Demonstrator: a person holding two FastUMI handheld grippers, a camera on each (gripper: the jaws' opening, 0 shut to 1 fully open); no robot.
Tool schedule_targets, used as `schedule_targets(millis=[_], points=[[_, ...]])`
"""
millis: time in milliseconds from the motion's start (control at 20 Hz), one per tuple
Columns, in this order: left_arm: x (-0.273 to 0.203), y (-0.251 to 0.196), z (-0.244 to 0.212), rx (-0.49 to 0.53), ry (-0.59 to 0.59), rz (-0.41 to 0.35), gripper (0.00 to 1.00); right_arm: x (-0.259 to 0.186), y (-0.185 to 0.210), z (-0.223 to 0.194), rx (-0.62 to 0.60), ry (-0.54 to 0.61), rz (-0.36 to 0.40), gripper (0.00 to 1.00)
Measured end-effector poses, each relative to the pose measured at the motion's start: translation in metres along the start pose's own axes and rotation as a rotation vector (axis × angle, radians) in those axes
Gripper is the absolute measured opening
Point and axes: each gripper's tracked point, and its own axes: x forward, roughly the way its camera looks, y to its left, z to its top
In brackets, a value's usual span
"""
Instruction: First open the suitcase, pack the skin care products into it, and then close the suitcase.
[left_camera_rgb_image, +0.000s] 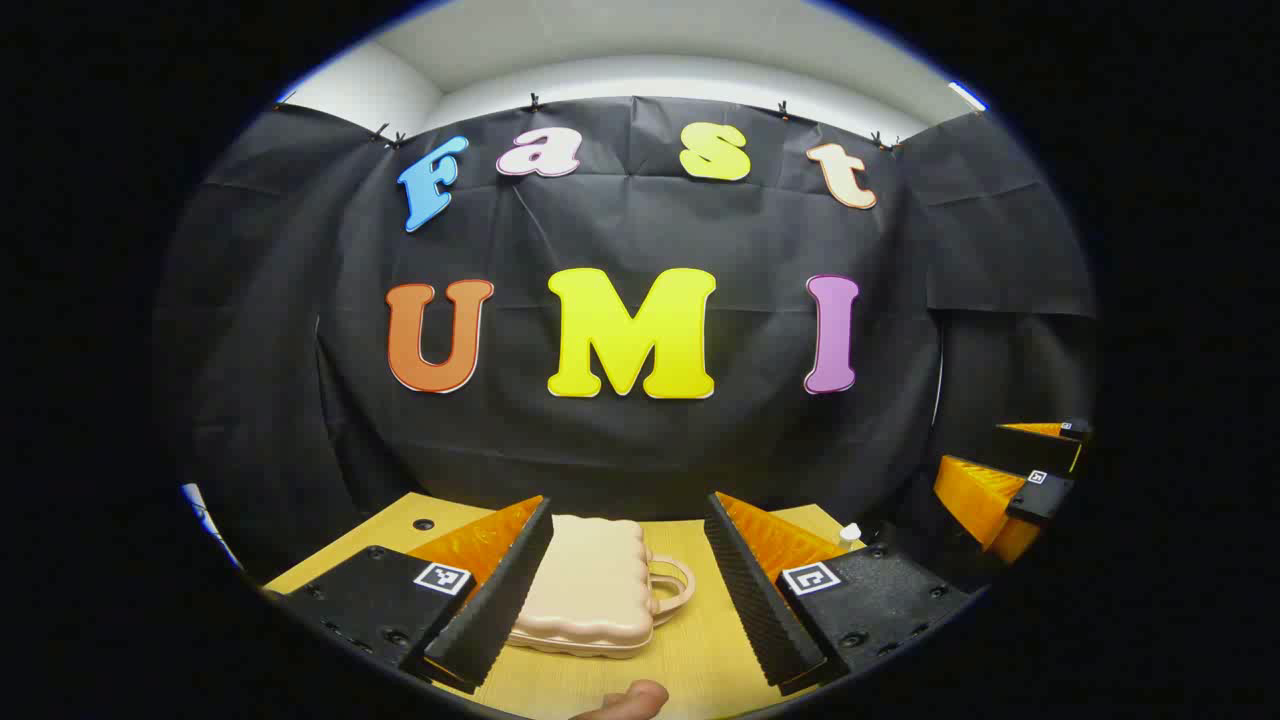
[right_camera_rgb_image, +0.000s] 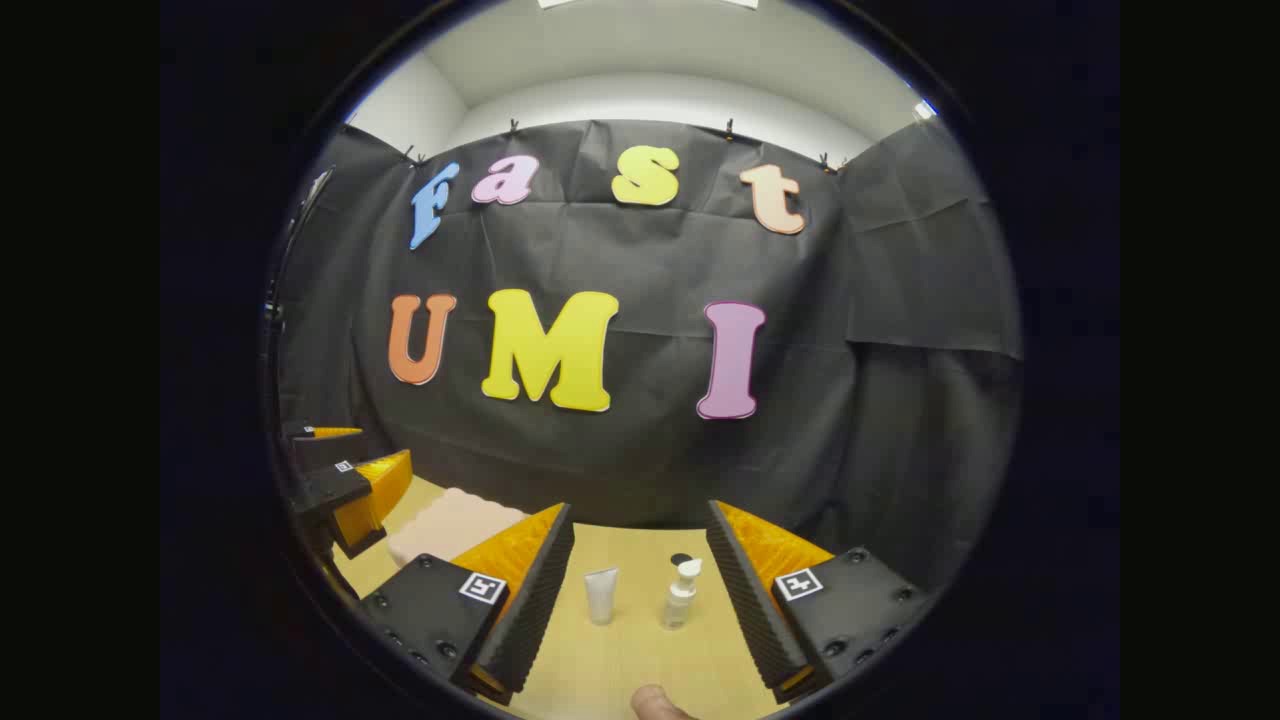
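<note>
A small beige suitcase (left_camera_rgb_image: 590, 590) with a ribbed lid and a loop handle lies shut on the wooden table (left_camera_rgb_image: 690, 650). My left gripper (left_camera_rgb_image: 628, 595) hovers open above its near side, fingers wide apart. In the right gripper view a white tube (right_camera_rgb_image: 600, 595) and a clear pump bottle (right_camera_rgb_image: 681, 593) stand upright side by side on the table. My right gripper (right_camera_rgb_image: 640, 590) is open and held in front of them, nothing between its fingers. The suitcase (right_camera_rgb_image: 450, 523) lies off to the left there, and the pump bottle's top (left_camera_rgb_image: 850, 535) peeks past my left gripper's right finger.
The right gripper (left_camera_rgb_image: 1010, 480) appears at the right edge of the left gripper view, and the left gripper (right_camera_rgb_image: 345, 485) at the left edge of the right gripper view. A fingertip (left_camera_rgb_image: 630, 700) shows at the bottom. The table has a round hole (left_camera_rgb_image: 423, 524) near its back left.
</note>
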Motion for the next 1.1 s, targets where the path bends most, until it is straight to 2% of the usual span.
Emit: schedule_targets(millis=[350, 850, 1100], points=[[0.0, -0.008, -0.008, 0.009, 0.014, 0.018, 0.97, 0.013, -0.006, -0.009, 0.02, 0.018, 0.033, 0.79], [0.022, -0.015, -0.025, 0.041, 0.043, 0.016, 0.97, 0.033, -0.025, -0.022, 0.021, 0.042, 0.024, 0.79], [0.052, -0.01, -0.087, 0.16, 0.135, 0.05, 0.97, 0.034, -0.077, -0.033, 0.017, 0.056, -0.043, 0.79]])
